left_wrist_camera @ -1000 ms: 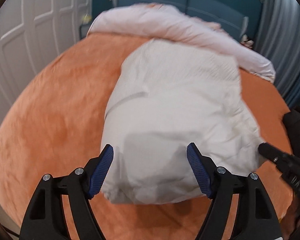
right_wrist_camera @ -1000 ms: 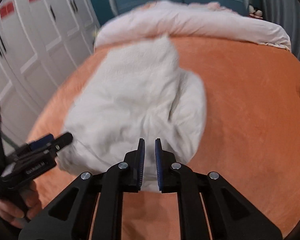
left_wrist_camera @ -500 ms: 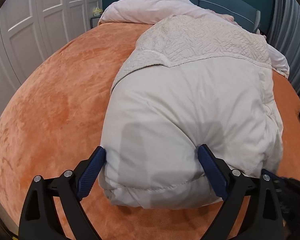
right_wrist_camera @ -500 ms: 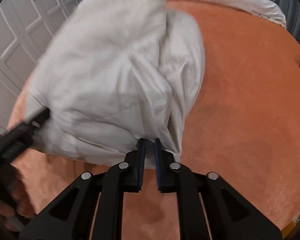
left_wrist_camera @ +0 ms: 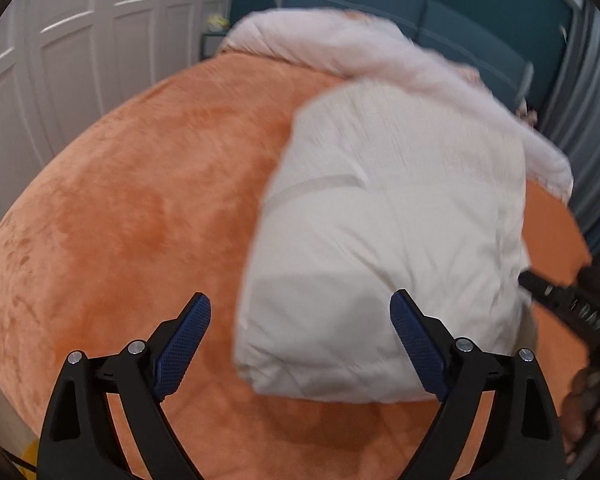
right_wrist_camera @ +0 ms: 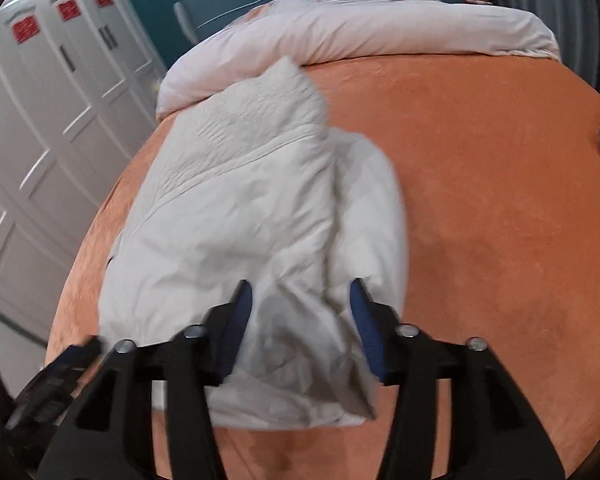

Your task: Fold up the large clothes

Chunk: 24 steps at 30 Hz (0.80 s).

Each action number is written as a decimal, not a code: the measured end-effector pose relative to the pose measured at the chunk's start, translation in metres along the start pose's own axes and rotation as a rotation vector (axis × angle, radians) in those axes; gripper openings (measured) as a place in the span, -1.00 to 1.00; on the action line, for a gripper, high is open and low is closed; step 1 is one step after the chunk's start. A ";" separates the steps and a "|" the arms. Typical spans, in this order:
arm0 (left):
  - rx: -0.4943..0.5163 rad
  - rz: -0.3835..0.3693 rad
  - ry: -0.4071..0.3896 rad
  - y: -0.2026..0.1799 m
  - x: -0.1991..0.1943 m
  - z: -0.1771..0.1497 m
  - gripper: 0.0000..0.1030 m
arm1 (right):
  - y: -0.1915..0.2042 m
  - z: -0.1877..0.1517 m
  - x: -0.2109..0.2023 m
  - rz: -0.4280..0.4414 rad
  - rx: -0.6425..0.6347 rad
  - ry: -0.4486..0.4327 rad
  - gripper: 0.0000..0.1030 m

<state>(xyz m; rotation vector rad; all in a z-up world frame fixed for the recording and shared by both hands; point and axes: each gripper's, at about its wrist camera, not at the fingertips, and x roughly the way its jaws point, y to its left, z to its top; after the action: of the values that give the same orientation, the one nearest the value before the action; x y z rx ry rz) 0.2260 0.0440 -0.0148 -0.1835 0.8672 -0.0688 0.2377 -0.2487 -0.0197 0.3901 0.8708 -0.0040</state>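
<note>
The bed [right_wrist_camera: 480, 160] carries an orange plush cover, with a pale pink duvet [right_wrist_camera: 380, 28] rolled along its head edge. On the cover, toward the foot edge and nearer the wardrobe side, lies the white padded jacket [right_wrist_camera: 240, 208], already gathered into a thick oblong bundle: its lower part looks folded up over the body, and a textured panel shows at the far end. By this look the main folds are done; what seems left is squaring the loose, wrinkled flap at the near end and perhaps one more tidy-up press.

The right gripper [right_wrist_camera: 300, 320] has just been opening, its jaws now half spread with that crumpled near flap lying between them, the pads not pressing it. The left gripper [left_wrist_camera: 300, 348] stands spread wide at the near corner of the bundle; its right pad overlaps the cloth, though whether it touches is unclear, and the left pad hangs over bare cover.
</note>
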 end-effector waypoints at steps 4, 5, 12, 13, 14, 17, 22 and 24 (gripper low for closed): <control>-0.029 0.020 0.032 0.009 0.009 0.008 0.72 | -0.001 0.005 0.041 0.115 0.039 0.152 -0.66; -0.022 0.028 0.045 0.010 0.014 0.008 0.69 | -0.001 0.005 0.041 0.142 0.046 0.158 -0.91; 0.043 0.035 0.075 -0.003 0.028 -0.008 0.78 | -0.039 -0.014 0.006 0.093 0.096 0.051 -0.97; 0.055 0.034 0.079 -0.006 0.030 -0.011 0.79 | -0.042 -0.025 0.024 0.065 0.078 0.101 -0.97; 0.076 0.034 0.079 -0.013 0.033 -0.014 0.80 | -0.044 -0.030 0.032 0.050 0.071 0.118 -0.96; 0.105 0.080 0.065 -0.019 0.034 -0.020 0.79 | -0.036 -0.028 0.028 -0.017 0.041 0.118 -0.92; 0.108 0.106 0.063 -0.016 0.035 -0.018 0.79 | -0.008 -0.022 -0.043 -0.093 -0.053 -0.077 -0.84; 0.113 0.112 0.061 -0.016 0.035 -0.018 0.79 | 0.000 -0.024 -0.048 -0.085 -0.098 -0.075 -0.84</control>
<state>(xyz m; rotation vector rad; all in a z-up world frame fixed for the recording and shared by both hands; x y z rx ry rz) 0.2348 0.0208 -0.0493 -0.0269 0.9299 -0.0190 0.1885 -0.2477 0.0021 0.2592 0.8101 -0.0542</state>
